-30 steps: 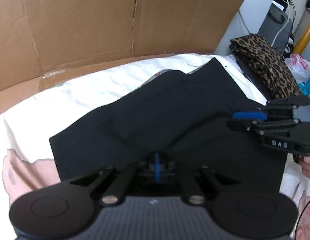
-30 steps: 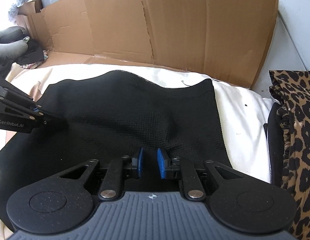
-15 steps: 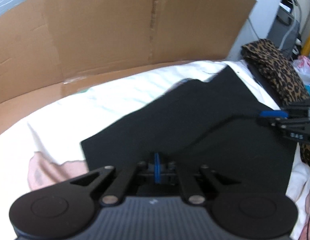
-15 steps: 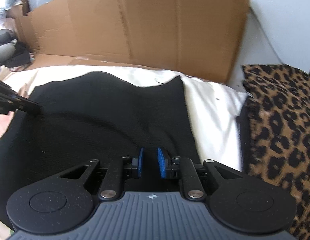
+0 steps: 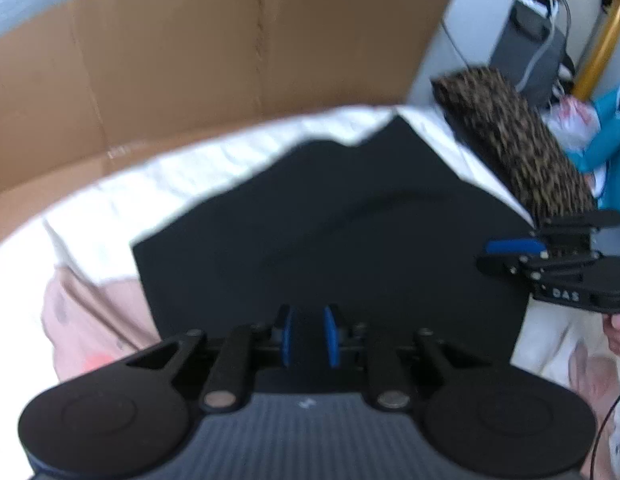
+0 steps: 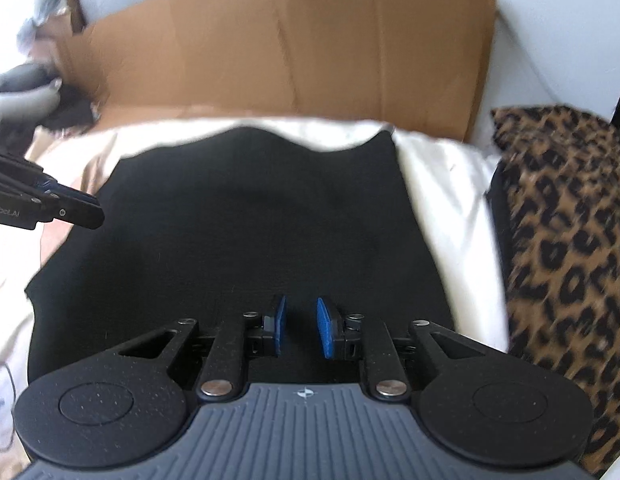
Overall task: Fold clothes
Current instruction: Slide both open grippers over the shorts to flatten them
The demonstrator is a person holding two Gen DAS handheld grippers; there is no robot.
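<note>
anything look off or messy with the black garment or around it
Nothing is spilled or damaged. The black garment lies mostly flat on the white bedding, but its far edge is wavy rather than straight, and a soft crease runs across it. The leopard-print cloth sits in a heap at its right.

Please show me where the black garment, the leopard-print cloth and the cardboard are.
black garment [image 6: 246, 240], right wrist view, middle of its flat top.
leopard-print cloth [image 6: 569, 240], right wrist view, its middle.
cardboard [image 5: 190, 64], left wrist view, upright panel.

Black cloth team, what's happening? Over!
Left tool open, right tool open. Black cloth flat on white bedding. Leopard-print pile beside it, apart.
</note>
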